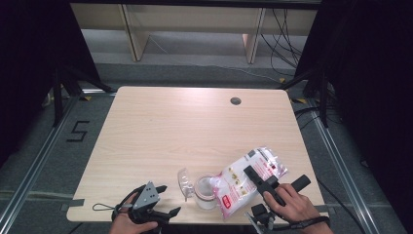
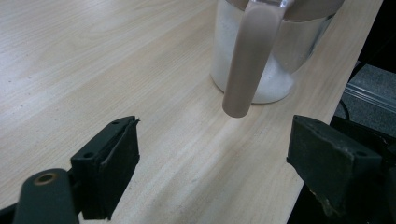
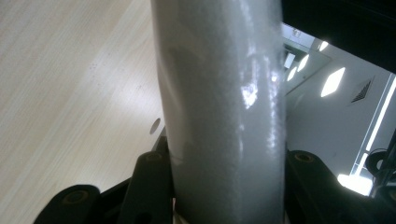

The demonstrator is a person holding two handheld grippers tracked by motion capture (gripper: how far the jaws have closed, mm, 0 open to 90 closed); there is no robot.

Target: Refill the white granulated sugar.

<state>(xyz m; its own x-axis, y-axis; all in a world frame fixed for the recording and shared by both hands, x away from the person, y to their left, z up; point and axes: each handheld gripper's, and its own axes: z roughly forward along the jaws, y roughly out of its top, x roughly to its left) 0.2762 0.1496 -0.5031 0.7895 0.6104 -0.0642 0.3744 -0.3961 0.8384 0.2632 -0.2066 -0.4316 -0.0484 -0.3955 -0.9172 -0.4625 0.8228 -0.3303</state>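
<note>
From above, the right gripper point(image 1: 260, 183) squeezes a shiny, crinkly plastic bag point(image 1: 248, 178) tipped over a round clear jar point(image 1: 207, 191) near the wooden table's point(image 1: 195, 126) front edge. The left gripper point(image 2: 212, 163) has its jaws wide apart, the jar point(image 2: 275, 60) of white grains ahead. The right gripper view shows the smooth bag point(image 3: 219, 112) clamped between black jaws.

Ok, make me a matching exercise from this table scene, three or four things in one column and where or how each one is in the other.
Things:
1. bag of white powder
2. glass jar
3. left hand-held gripper
4. round hole in the table

States:
A. open, nothing between its jaws
B. near the far edge
C. clamped in the right hand-held gripper, tipped over the jar
D. standing near the front edge, white powder inside

Pairs: 1-C, 2-D, 3-A, 4-B
</note>
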